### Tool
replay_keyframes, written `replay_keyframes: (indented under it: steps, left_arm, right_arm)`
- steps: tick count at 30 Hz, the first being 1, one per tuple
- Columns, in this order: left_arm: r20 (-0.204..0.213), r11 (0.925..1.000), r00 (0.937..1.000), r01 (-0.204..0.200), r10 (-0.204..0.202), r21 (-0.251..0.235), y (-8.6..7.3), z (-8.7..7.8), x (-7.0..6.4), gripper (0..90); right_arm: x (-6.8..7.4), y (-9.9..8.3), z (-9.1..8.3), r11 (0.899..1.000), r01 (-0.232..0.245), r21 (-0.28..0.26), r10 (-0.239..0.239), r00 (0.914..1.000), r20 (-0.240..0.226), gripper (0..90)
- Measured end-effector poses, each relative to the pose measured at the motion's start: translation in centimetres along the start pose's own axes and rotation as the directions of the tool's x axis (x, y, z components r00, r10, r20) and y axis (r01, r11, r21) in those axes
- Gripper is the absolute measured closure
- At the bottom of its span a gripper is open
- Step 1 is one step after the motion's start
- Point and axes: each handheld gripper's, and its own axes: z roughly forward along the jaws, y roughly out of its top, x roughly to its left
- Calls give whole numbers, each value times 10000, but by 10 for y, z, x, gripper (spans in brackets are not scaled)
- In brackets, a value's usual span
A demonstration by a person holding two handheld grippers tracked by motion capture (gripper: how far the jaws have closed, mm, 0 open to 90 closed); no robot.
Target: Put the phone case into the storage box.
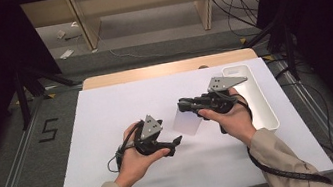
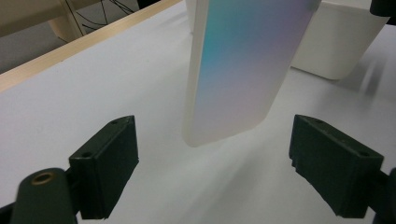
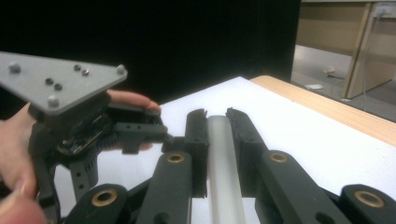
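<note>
L tool (image 1: 174, 142) jaws wide open, nothing in them, low over the white bench (image 1: 110, 133). Card (image 1: 188, 122) (thin, translucent, iridescent sheen) hangs just right of the L tool, clear of the bench surface, lower edge between the open jaws in the left gripper view but not touching. R tool (image 1: 182, 105) clamped on card's top edge, right of card. White tray (image 1: 262, 103) right of the card, at bench edge.
</note>
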Motion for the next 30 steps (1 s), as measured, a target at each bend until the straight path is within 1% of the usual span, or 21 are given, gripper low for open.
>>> replay_keyframes:
  steps: [4, 7, 11, 15, 22, 30]
  left_arm:
    - [38, 10000, 10000, -44, 44, 78, -1, 0, 1, 152]
    - [113, 10000, 9999, -40, 40, 9, -1, 0, 0, 154]
    - [235, 9999, 9996, -138, 138, -12, -1, 0, -1, 155]
    - [351, 9996, 9990, -287, 285, 51, -2, 2, -2, 155]
    - [454, 9991, 9982, -406, 400, 142, -3, 3, -1, 160]
    - [743, 9979, 9955, -599, 581, 229, -5, 6, -3, 184]
  right_arm:
    - [2, 1, 1, 9988, 389, 291, -380, 9988, -317, 799]
    - [3, 2, 2, 9970, 599, 485, -576, 9972, -481, 799]
    - [6, 3, 3, 9928, 982, 689, -928, 9927, -773, 799]
    - [8, 5, 3, 9891, 1207, 847, -1106, 9872, -1152, 799]
    - [9, 5, 3, 9874, 1296, 912, -1157, 9828, -1440, 799]
    - [11, 7, 4, 9857, 1406, 928, -1229, 9768, -1754, 799]
